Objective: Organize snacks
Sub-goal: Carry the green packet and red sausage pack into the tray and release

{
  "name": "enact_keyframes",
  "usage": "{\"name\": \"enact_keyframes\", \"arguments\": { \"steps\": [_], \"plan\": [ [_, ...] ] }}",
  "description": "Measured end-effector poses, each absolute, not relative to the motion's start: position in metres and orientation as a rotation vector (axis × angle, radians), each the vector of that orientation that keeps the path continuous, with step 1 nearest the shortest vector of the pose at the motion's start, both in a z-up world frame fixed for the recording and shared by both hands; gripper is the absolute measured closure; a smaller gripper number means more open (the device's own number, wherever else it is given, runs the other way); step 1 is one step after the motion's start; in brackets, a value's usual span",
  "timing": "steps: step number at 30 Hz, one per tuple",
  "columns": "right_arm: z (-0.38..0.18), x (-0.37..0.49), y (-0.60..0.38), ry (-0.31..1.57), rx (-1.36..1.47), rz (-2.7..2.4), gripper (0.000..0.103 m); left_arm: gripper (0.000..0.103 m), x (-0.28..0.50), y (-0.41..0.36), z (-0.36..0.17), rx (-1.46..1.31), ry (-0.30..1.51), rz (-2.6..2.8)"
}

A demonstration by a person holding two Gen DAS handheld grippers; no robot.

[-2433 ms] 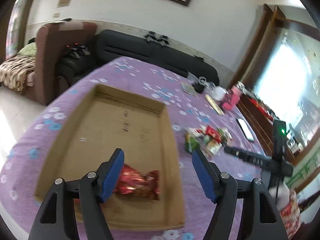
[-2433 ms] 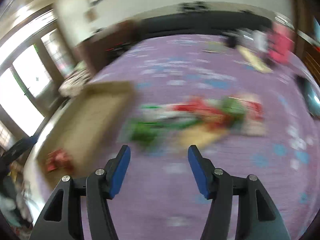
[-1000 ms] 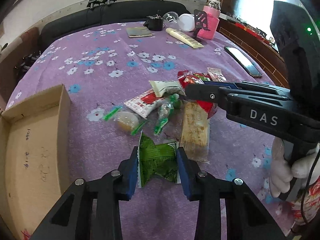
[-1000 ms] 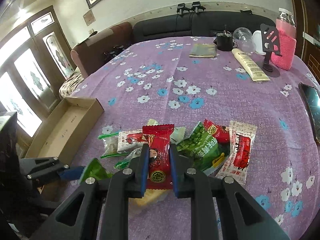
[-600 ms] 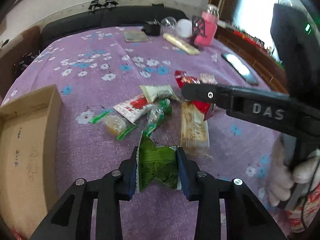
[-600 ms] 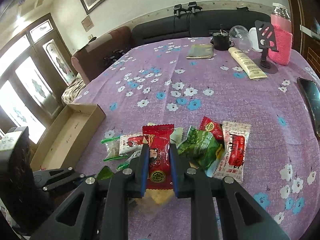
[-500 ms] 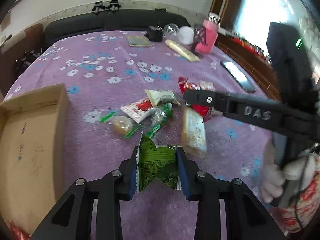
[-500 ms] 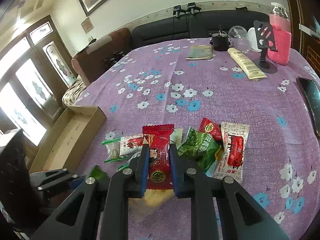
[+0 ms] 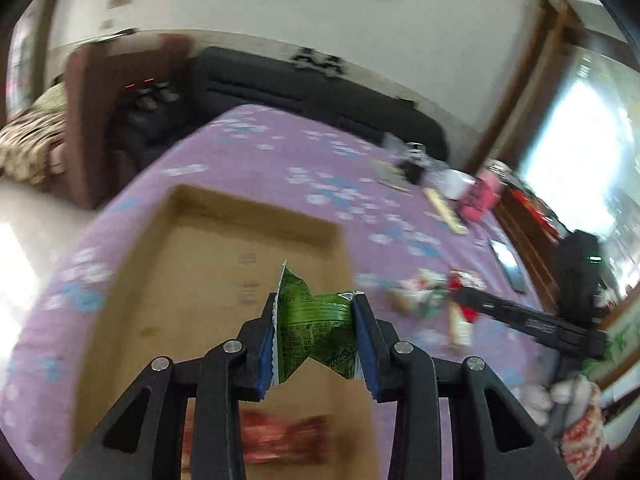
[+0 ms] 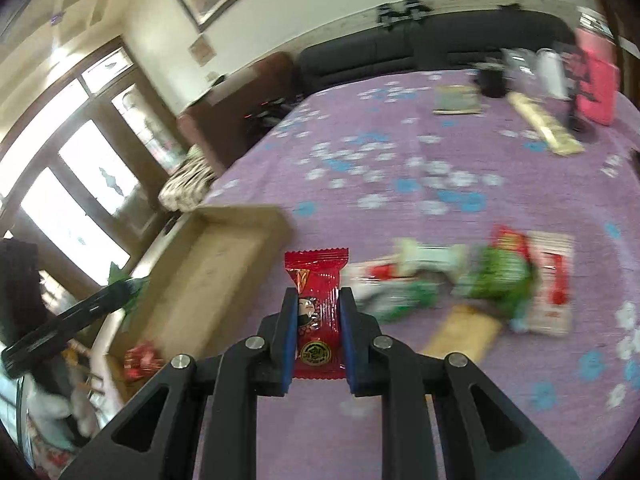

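The left gripper (image 9: 314,330) pinches a crumpled green snack packet (image 9: 316,332) between its blue pads, held above an open cardboard box (image 9: 192,280) on a purple flowered tablecloth (image 10: 400,168). The right gripper (image 10: 319,330) is clamped on a red snack packet (image 10: 317,312) — the remaining snack pile (image 10: 480,284) lies just beyond, beside the box.

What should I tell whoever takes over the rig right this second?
Left claw: shut on the green packet, held over the cardboard box.
Right claw: shut on the red packet, over the purple tablecloth, beside the box.
Done: one red snack lies in the box.
Left: release both packets into the box, then fetch the snack pile from the tablecloth.
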State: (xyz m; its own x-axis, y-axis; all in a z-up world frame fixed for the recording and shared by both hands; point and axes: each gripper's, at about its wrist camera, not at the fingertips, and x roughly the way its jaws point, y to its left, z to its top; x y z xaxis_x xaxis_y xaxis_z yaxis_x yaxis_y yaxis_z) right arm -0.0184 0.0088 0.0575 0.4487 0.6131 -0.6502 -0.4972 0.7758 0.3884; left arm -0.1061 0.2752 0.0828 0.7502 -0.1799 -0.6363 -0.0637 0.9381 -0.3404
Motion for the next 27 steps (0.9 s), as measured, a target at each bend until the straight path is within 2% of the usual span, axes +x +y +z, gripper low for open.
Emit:
{"name": "enact_keyframes", "arguments": {
  "steps": [6,14,18,22,27],
  "plan": [
    [0.063,-0.035,0.097,0.906,0.062,0.811,0.084,0.066,-0.112,0.325,0.055,-0.364,0.781,0.066],
    [0.033,-0.047,0.191,1.003,-0.081,0.873,0.084,0.065,-0.121,0.357,0.035,-0.420,0.803,0.120],
    [0.023,-0.047,0.216,1.031,-0.133,0.878,0.084,0.057,-0.130,0.366,0.037,-0.474,0.777,0.085],
    [0.019,-0.050,0.226,1.035,-0.151,0.875,0.082,0.046,-0.139,0.365,0.041,-0.494,0.746,0.067],
    [0.033,-0.055,0.217,0.993,-0.113,0.874,0.072,0.040,-0.154,0.364,0.058,-0.506,0.676,0.078]
  ]
}}
